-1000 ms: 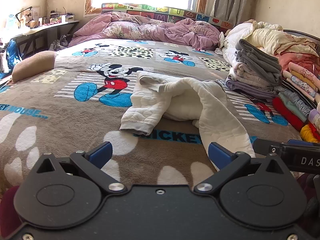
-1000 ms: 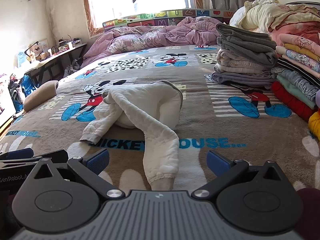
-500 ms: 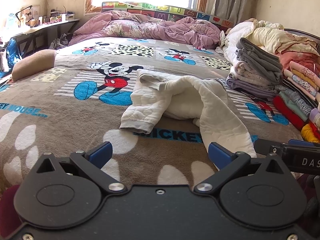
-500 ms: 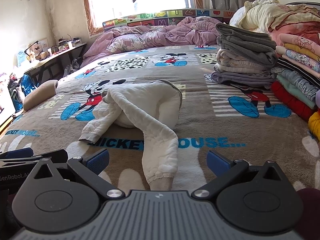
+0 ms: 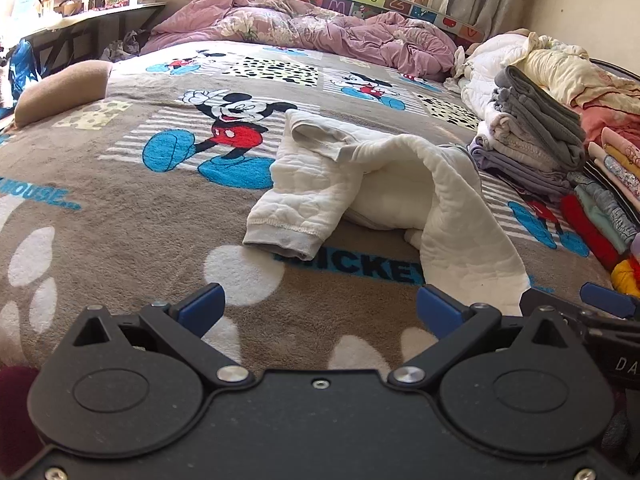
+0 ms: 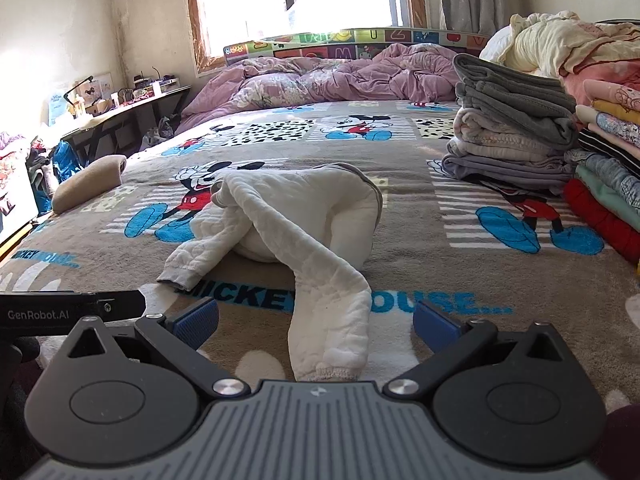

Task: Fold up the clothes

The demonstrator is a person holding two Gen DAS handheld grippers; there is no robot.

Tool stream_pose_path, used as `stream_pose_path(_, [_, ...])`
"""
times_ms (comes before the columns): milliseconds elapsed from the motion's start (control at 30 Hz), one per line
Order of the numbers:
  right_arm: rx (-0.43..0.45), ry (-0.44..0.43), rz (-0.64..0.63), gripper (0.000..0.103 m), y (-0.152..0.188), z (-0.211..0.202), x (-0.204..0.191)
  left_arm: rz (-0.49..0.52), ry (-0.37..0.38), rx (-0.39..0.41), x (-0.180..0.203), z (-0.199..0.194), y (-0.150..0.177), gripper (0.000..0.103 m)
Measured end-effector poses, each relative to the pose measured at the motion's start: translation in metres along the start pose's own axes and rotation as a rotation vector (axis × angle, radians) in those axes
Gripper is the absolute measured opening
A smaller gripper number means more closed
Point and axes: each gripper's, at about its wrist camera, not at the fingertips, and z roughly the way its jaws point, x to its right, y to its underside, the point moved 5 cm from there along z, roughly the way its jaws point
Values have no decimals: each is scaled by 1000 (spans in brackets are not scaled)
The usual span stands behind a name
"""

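Note:
A crumpled white quilted garment (image 5: 384, 184) (image 6: 304, 208) lies in a heap on the brown Mickey Mouse blanket (image 5: 120, 216) (image 6: 460, 264), its two cuffed ends trailing toward me. My left gripper (image 5: 318, 306) stands open with nothing between its blue-padded fingers (image 5: 200, 307), low over the blanket and short of the left cuff (image 5: 282, 238). My right gripper (image 6: 314, 322) is open too. The other cuffed end (image 6: 332, 354) reaches down between its fingers (image 6: 196, 318) without being held.
Stacks of folded clothes (image 5: 536, 140) (image 6: 516, 128) line the right side of the bed. A rumpled purple duvet (image 5: 304, 28) (image 6: 340, 76) fills the far end under the window. A brown pillow (image 5: 60, 90) lies at the left edge, with a cluttered desk (image 6: 120, 104) beyond.
Both grippers have edged slightly forward toward the white garment, which looks a bit nearer. Their fingers stay open and the garment has not moved.

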Motion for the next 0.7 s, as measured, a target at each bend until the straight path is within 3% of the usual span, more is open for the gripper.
stream_pose_path(167, [46,37,-72,103,-8,27,-2,64,-24,51,-1,22,-13,103])
stream_pose_path(233, [59,72,-160,103,-9,40,-6,65,-54,98,-4,31,-18,103])
stream_pose_path(433, [81,107,-324,102,-8,71,-14,42,-50,38,-19,72,-32,103])
stream_pose_path(700, [121,88,-466,89,-20,94,-31,62,-18,52,-24,110,-61,103])
